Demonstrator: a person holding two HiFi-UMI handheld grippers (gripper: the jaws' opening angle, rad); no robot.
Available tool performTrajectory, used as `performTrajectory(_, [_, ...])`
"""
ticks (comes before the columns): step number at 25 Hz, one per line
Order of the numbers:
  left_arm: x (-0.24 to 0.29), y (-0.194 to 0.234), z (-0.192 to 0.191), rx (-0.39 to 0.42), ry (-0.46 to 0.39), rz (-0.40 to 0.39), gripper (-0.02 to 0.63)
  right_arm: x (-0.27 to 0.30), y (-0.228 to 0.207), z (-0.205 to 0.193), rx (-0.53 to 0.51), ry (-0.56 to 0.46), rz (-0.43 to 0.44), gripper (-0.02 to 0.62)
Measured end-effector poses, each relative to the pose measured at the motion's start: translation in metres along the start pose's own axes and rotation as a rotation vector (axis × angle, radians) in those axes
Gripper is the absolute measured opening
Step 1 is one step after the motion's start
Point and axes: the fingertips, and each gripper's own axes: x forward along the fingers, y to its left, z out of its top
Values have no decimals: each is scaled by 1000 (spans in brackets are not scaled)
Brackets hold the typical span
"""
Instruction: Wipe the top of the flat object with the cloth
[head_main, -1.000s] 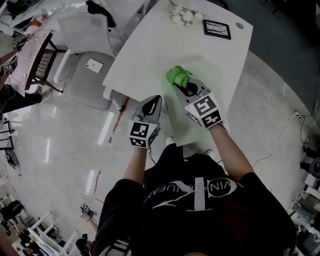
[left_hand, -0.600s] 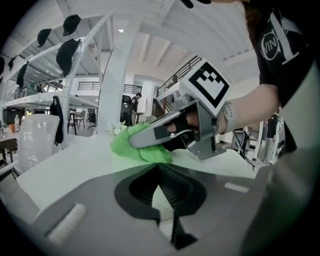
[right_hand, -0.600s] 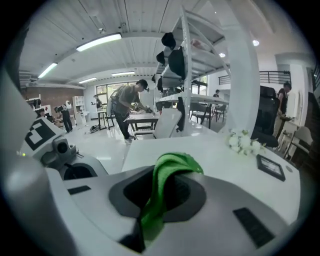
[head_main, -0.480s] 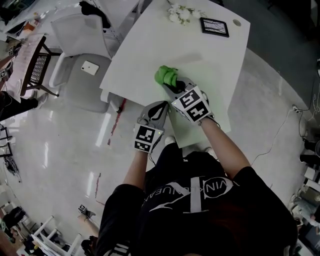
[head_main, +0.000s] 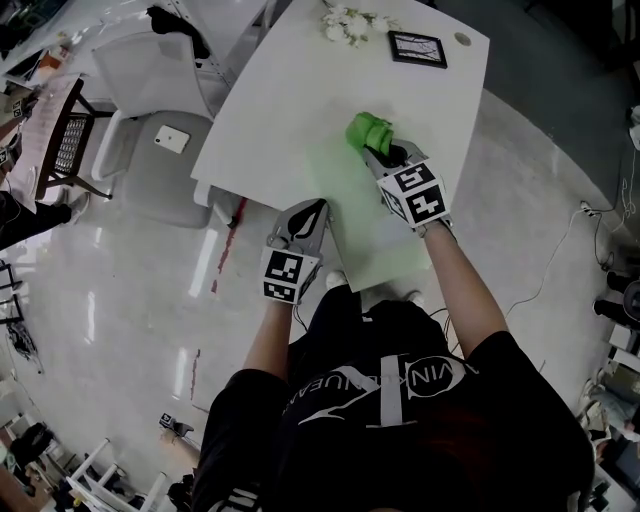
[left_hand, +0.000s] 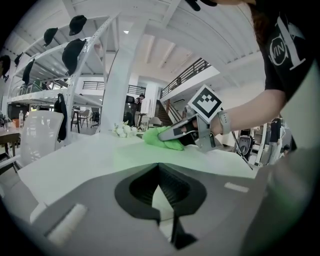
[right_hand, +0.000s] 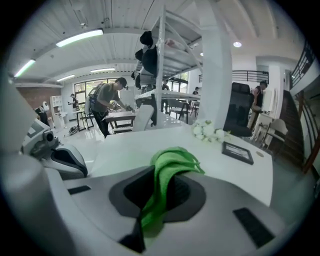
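white table (head_main: 280, 90) with pale green mat (head_main: 350, 220): my right gripper (head_main: 383, 153) clamps the green cloth (head_main: 368, 130) at its far end, left gripper (head_main: 312, 208) pinched together near the front edge, so i judge the wipe partway.

My tally from the feed:
- Bench (head_main: 280, 100): one.
- Flat sheet (head_main: 350, 215) on it: one, pale green.
- Cloth (head_main: 370, 132): one, green.
- Picture frame (head_main: 417, 48): one.
- Flower bunch (head_main: 345, 22): one, white.
- Grippers: two, the left gripper (head_main: 316, 207) and the right gripper (head_main: 380, 155).
- White chair (head_main: 150, 70): one, with one small white slab (head_main: 165, 139) on its seat.
- Dark-framed chair (head_main: 70, 140): one.
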Motion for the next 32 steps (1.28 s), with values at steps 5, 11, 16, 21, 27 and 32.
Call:
performTrajectory(5, [-3,9,-10,-28,39,48,11,-13,-39,-12,29,13,-73,37])
performTrajectory(11, [-7,10,-14,-56,41,70,11,-29,-76,-22,69,17,-152,37])
performTrajectory(16, [-8,10,-2,-55,13,77,11,-33,-99,-27,87,19,-198,37])
performTrajectory(21, [-11,-4,-3,-58,13,66,11,-41,-108,-24,56,14,-274,37])
performTrajectory(27, [-27,-11,-1,-59,-22,112,11,-49,-52,1,20,-79,-172,37])
performTrajectory(32, [-39,-27,-3,-76,-29,161,11,-45,6,4,-7,-89,-33,37])
